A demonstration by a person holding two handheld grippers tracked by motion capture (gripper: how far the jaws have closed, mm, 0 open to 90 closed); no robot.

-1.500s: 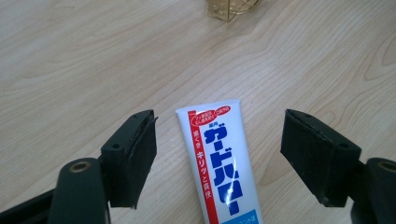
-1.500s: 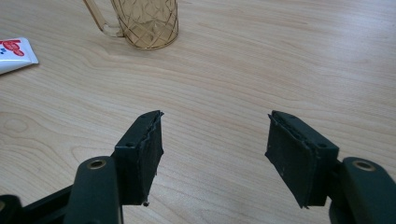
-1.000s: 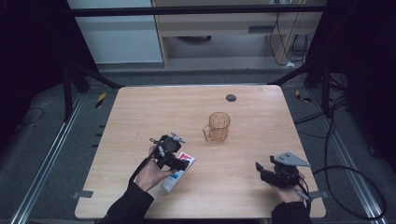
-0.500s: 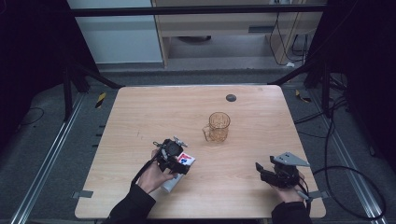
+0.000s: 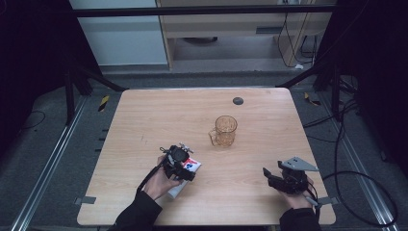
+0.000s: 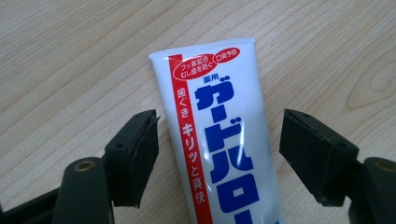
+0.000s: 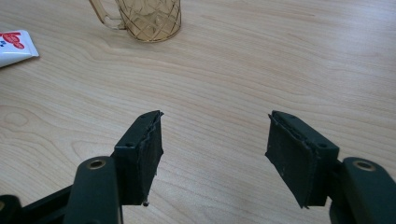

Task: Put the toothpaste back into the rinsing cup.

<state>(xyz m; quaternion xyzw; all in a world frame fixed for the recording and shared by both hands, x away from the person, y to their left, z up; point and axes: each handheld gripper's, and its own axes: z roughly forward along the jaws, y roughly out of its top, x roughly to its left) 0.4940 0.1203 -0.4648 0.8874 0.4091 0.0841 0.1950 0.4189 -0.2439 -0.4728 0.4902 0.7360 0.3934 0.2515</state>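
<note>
A white toothpaste tube (image 5: pixel 192 166) with red and blue print lies flat on the wooden table (image 5: pixel 144 120), front left of centre. My left gripper (image 5: pixel 186 167) hovers right over it. In the left gripper view the tube (image 6: pixel 219 116) runs between the two black pads, with a gap on each side, so my left gripper (image 6: pixel 220 140) is open. My right gripper (image 5: pixel 267 175) rests near the front right edge. It is open (image 7: pixel 212 126) with bare wood between its pads.
An amber glass mug (image 5: pixel 225 130) stands upright near the table's middle, handle to the left; the right gripper view shows this mug (image 7: pixel 149 16) ahead. A small black disc (image 5: pixel 237 101) sits toward the far edge. Cables lie on the floor at the right.
My left gripper has shifted slightly toward the front of the table and now covers more of the tube. The right gripper has kept still.
</note>
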